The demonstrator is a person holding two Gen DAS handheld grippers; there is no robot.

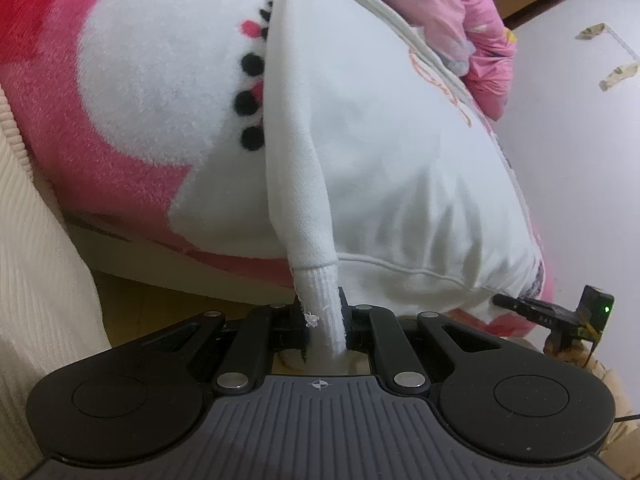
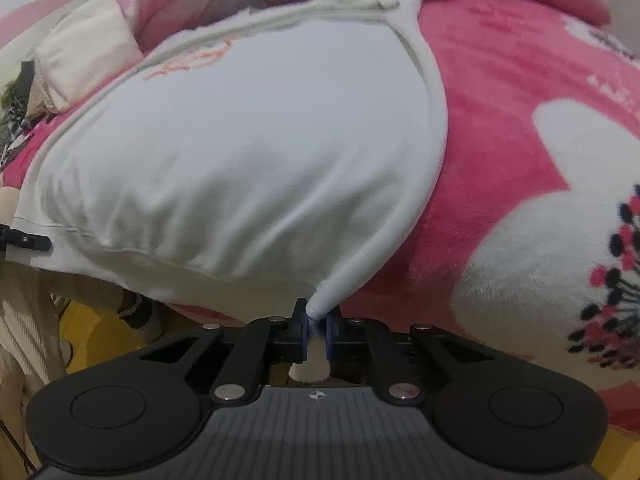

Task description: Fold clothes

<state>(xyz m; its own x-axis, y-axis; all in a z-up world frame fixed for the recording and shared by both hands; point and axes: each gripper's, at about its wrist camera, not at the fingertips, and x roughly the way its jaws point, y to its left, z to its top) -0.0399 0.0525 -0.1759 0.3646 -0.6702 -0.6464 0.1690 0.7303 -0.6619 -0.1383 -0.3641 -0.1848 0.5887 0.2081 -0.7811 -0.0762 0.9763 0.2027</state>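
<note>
A white sweatshirt (image 1: 392,152) lies flat on a pink and white fleece blanket (image 1: 52,92), hem toward me. Its left sleeve (image 1: 296,168) runs down to a ribbed cuff (image 1: 326,300), and my left gripper (image 1: 324,320) is shut on that cuff. In the right wrist view the same sweatshirt (image 2: 248,152) spreads over the blanket (image 2: 500,92). Its right sleeve (image 2: 424,128) curves down the garment's edge to my right gripper (image 2: 316,322), which is shut on the sleeve end between blue pads (image 2: 330,336). The right gripper (image 1: 560,316) also shows at the hem's right corner in the left wrist view.
Crumpled pink clothing (image 1: 476,28) lies beyond the sweatshirt's collar. A folded cream garment (image 2: 84,52) sits at the far left. A person's white ribbed sleeve (image 1: 36,288) fills the left edge. Yellow-brown floor (image 2: 84,328) shows below the bed edge, a pale wall (image 1: 580,140) to the right.
</note>
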